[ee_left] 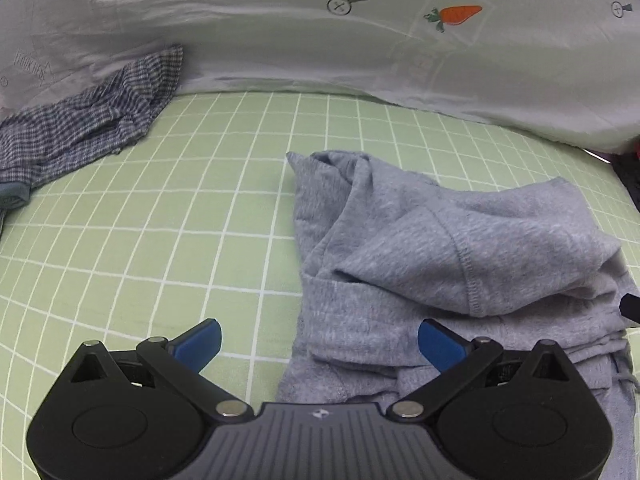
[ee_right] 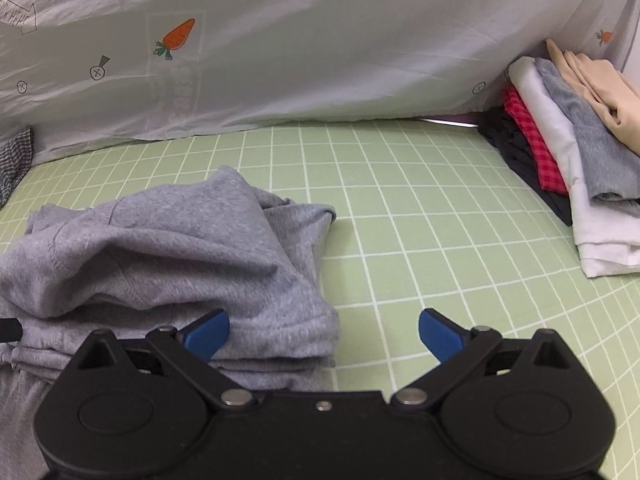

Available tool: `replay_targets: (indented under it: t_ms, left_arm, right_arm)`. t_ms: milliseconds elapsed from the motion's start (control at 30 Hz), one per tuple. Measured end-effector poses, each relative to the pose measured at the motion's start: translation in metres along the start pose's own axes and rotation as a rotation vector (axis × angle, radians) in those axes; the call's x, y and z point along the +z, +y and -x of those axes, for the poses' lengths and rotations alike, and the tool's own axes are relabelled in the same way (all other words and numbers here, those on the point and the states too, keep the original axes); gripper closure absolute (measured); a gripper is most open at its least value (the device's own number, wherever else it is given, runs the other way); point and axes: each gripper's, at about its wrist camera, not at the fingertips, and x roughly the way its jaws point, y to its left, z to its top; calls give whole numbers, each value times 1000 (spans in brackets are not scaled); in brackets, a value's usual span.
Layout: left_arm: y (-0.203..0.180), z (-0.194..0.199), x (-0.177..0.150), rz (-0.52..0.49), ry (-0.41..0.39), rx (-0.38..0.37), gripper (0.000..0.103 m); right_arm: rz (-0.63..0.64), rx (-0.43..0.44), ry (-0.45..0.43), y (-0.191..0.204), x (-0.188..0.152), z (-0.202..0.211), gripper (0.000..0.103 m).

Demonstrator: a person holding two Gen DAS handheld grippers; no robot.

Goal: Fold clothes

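1. The grey sweatpants [ee_left: 440,248] lie bunched and partly folded on the green grid sheet [ee_left: 160,200], in the middle of the bed.
2. Their long side runs from near to far. The waistband with its cord [ee_left: 618,356] is at the near end.
3. The left gripper [ee_left: 319,342] is over the near left edge of the sweatpants. Its blue fingers [ee_left: 204,338] are wide open and hold nothing.
4. The right gripper [ee_right: 324,334] is at the near right edge, also wide open and holding nothing.
5. A blue checked garment [ee_left: 80,128] lies far left.
6. A stack of folded clothes [ee_right: 568,152] sits far right.
7. A white carrot-print cloth [ee_right: 320,40] hangs behind.
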Motion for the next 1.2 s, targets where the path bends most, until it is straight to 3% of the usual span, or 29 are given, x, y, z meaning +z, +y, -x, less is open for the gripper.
replay_targets:
  t_ms: [133,267,700,833,1000,1200]
  left_arm:
    - [2,27,-7,16,-42,-40,0]
    - [8,51,-35,20,-23,-54,0]
    - [37,90,-161,28,147,-16,0]
    - [38,101,-191,28,181,-7,0]
    - [42,111,-206,68,183,-6,0]
    - [35,116,-213,43,177,-8,1]
  right_arm:
    - [2,14,-52,0,-1,25,1]
    - [-11,36,-41,-3,-24,56,1]
    - [-42,76,189,-19,-155,108,1]
    - [-69,86,242,-27,-180,116,1]
    - [-73,119,272,-29,-195,122,1]
    - [-34,130,281,-24,-204,129,0]
